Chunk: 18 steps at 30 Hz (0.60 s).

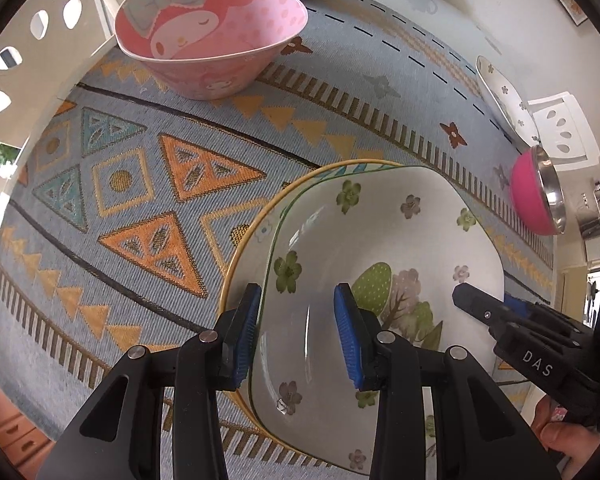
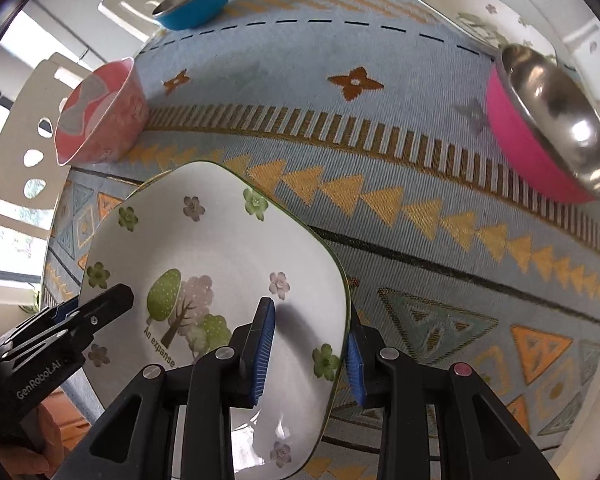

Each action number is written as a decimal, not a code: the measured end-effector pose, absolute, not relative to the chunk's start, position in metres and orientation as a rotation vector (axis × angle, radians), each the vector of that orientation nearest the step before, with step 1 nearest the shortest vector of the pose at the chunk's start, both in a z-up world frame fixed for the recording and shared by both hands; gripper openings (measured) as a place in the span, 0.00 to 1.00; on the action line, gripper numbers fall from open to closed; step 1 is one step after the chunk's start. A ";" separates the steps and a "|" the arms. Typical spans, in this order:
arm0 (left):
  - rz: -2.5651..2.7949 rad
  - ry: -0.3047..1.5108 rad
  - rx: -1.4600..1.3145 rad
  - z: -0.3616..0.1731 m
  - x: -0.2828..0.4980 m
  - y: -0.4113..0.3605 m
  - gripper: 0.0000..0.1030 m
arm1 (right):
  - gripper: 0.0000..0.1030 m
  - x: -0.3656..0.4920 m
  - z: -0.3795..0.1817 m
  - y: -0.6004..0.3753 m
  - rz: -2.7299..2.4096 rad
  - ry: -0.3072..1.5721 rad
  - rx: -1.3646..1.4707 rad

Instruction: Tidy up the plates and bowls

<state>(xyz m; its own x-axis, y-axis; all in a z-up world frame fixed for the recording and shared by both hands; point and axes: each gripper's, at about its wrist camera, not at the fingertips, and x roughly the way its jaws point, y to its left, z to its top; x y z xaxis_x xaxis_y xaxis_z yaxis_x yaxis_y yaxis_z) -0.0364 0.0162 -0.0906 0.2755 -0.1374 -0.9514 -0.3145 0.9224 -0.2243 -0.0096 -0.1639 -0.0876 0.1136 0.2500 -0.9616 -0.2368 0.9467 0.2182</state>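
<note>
We had both jaws clamped on the glossy, squarish floral plate (image 1: 380, 232): left gripper (image 1: 296, 332) at 9 o'clock, right gripper (image 2: 310, 350) at 3, over woven cloth (image 1: 140, 184).

Both tongs (image 1: 296, 304) (image 2: 310, 334) clamped, pointing steeply down

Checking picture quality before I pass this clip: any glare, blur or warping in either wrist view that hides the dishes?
Left wrist view: sharp; window glare streaks the flowered plate; fisheye bends the tablecloth pattern and darkens the corners. Right wrist view: bright reflection inside the pink metal bowl; slight softness toward the far edge; white plate clipped at the rim. Nothing hidden.
</note>
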 end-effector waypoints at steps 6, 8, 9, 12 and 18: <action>0.141 1.312 -0.394 -0.089 -0.034 0.015 0.32 | 0.31 -0.009 -0.089 -0.163 0.333 1.389 0.039; 0.156 1.312 -0.384 -0.086 -0.033 0.016 0.32 | 0.32 -0.010 -0.090 -0.162 0.326 1.388 0.046; 0.164 1.306 -0.374 -0.083 -0.032 0.016 0.32 | 0.32 -0.012 -0.089 -0.162 0.318 1.379 0.043; 0.165 1.294 -0.354 -0.076 -0.030 0.014 0.32 | 0.32 -0.014 -0.088 -0.159 0.302 1.365 0.042; 0.168 1.316 -0.355 -0.082 -0.029 0.015 0.32 | 0.33 -0.013 -0.089 -0.159 0.294 1.375 0.046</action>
<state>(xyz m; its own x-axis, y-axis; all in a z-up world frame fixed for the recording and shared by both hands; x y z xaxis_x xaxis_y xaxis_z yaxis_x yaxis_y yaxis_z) -0.0291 0.0153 -0.0819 0.2502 -0.0788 -0.9650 -0.3189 0.9344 -0.1589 -0.0134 -0.1591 -0.0889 0.1636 0.2331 -0.9586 -0.1794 0.9625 0.2034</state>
